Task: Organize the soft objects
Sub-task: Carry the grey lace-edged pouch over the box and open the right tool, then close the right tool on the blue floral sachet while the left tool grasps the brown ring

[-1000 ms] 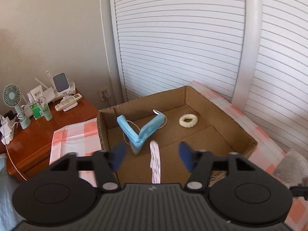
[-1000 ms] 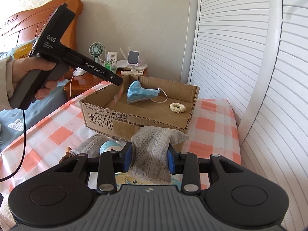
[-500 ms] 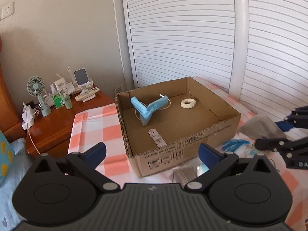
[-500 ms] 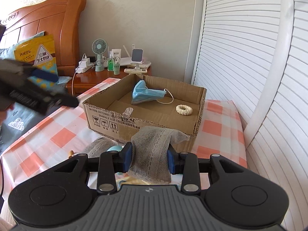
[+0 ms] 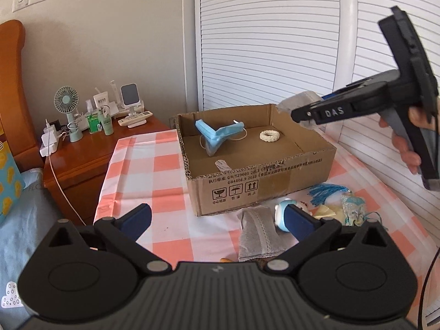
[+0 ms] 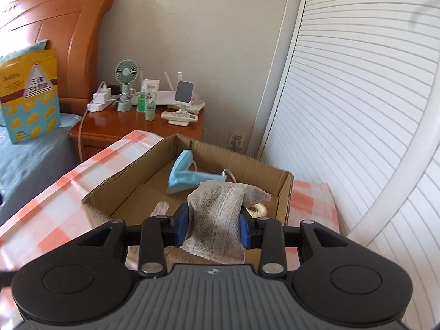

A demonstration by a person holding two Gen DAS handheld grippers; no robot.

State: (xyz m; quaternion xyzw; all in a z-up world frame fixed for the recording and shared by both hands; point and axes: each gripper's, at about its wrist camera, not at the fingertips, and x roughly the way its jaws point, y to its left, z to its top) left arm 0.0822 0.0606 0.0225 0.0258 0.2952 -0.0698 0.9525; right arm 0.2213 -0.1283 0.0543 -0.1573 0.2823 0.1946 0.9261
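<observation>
A cardboard box (image 5: 264, 181) stands on the checked cloth. In it lie a blue face mask (image 5: 216, 134), a cream ring (image 5: 269, 136) and a white strip (image 5: 222, 165). My right gripper (image 6: 214, 224) is shut on a grey lace cloth (image 6: 220, 214) and holds it above the box's near right part; it also shows in the left wrist view (image 5: 308, 114). My left gripper (image 5: 217, 220) is open and empty, low in front of the box. Below it lie another grey lace cloth (image 5: 255, 232), a small blue-white toy (image 5: 282, 211) and a blue tassel (image 5: 326, 191).
A wooden nightstand (image 5: 90, 148) with a fan (image 5: 67, 110), bottles, a charger and a remote stands left of the box. White louvred doors (image 5: 275, 41) rise behind. A bed with a blue sheet (image 6: 24, 159) and a yellow bag (image 6: 30, 93) is on the left.
My left gripper has pulled back from over the box and opened wider. My right gripper has lifted the lace cloth forward to above the box.
</observation>
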